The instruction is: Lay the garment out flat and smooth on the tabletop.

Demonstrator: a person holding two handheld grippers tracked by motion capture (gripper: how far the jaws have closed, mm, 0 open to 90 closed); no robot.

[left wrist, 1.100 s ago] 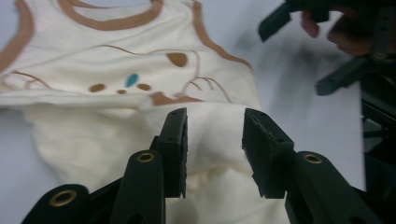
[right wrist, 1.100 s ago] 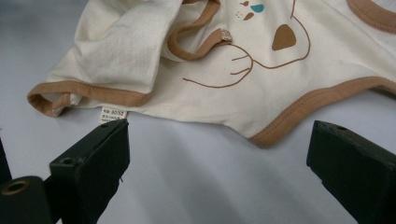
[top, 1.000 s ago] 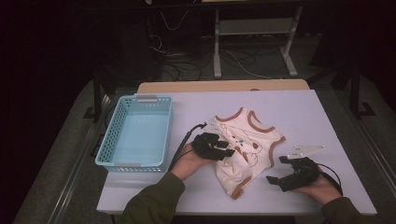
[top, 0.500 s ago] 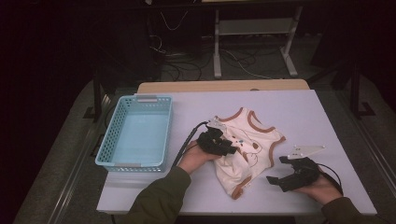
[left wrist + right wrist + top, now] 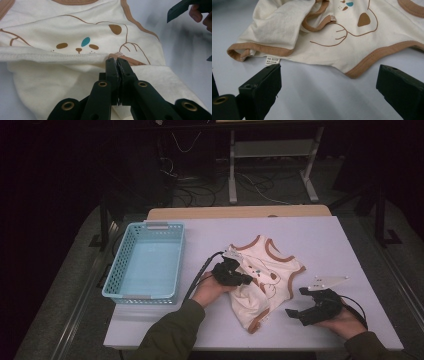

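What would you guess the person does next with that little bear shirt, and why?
Probably lift the left gripper a little, drawing the pinched fold across the shirt. Its jaws have just closed tight on a folded edge of the cream cloth, so the grip looks ready. The right gripper rests open on the table short of the brown hem and could then take that hem.

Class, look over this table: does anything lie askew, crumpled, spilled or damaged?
The cream vest lies askew and rumpled, one side folded over itself where the left gripper pinches its hem. Nothing looks spilled or torn.
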